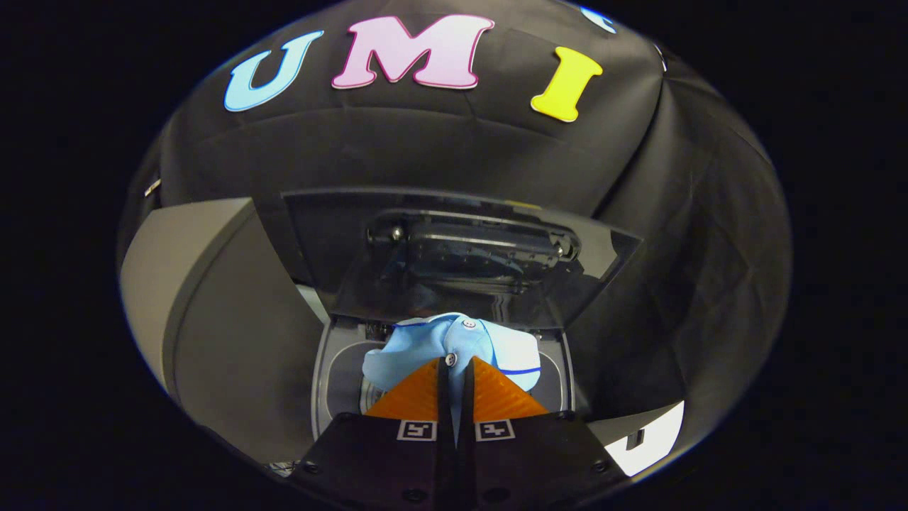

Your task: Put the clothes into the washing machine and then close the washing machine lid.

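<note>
Light blue cloth, a small shirt (454, 344) with 2 buttons and a dark blue stripe, is pinched between the 2 fingers of the hand-held gripper (454, 363), which are clenched on it with almost no gap. The garment bunches just beyond the fingertips, its long axis running crosswise to the fingers (collar end toward the raised lid). It hangs over the open mouth of the washing machine (333, 383), above the grey tub. The dark glass lid (461, 255) stands tilted up behind it.
</note>
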